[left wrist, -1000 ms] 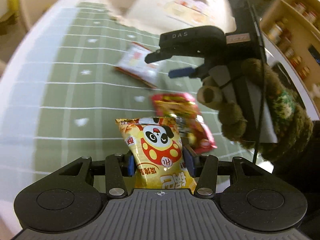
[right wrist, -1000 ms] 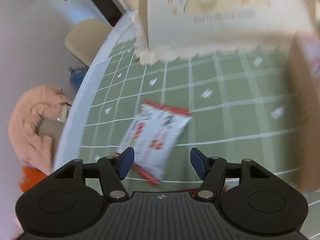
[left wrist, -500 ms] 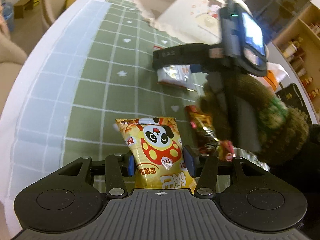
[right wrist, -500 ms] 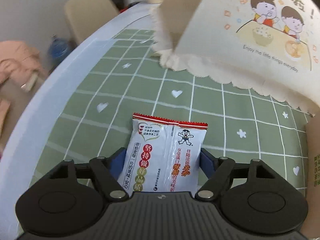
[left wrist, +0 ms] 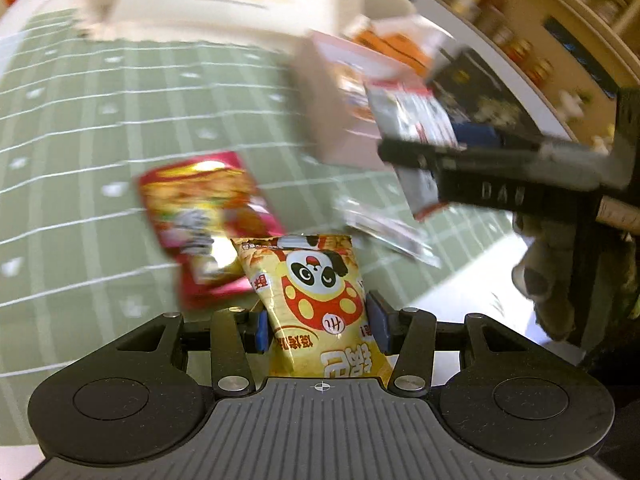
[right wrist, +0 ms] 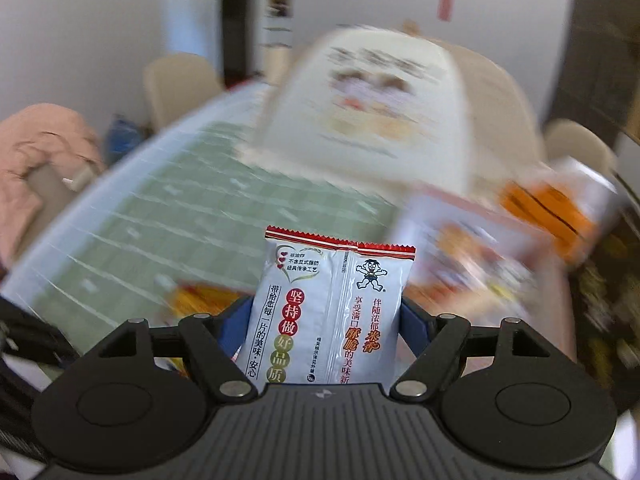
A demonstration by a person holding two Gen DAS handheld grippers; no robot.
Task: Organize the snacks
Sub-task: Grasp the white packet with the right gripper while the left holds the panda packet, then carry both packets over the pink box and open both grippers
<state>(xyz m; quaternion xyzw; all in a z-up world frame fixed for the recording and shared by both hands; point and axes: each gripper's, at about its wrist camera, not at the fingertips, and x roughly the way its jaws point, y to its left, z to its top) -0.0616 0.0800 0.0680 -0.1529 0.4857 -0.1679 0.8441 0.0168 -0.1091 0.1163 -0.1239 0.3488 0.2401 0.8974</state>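
Note:
My left gripper [left wrist: 320, 320] is shut on a yellow panda snack packet [left wrist: 316, 292], which stands upright between the blue pads. A red snack packet [left wrist: 208, 216] lies on the green checked tablecloth [left wrist: 100, 128] just beyond it. My right gripper [right wrist: 324, 328] is shut on a white rice-cracker packet [right wrist: 332, 308] with a red top edge, held up off the table. In the left wrist view the right gripper [left wrist: 432, 148] hovers at the right with that white packet [left wrist: 416, 120], gripped by a hand in a brown knitted glove [left wrist: 548, 280].
A cream paper bag [right wrist: 372, 108] with a cartoon print stands at the back of the table. Right of it are a pinkish box [left wrist: 332, 112] and an orange-and-white carton [right wrist: 556, 208]. A clear-wrapped packet [left wrist: 384, 228] lies near the table's right edge. Chairs [right wrist: 180, 84] stand beyond.
The right gripper closed on the white packet, lifted it off the cloth and carried it right toward the box. The left gripper swung right, still holding the panda packet.

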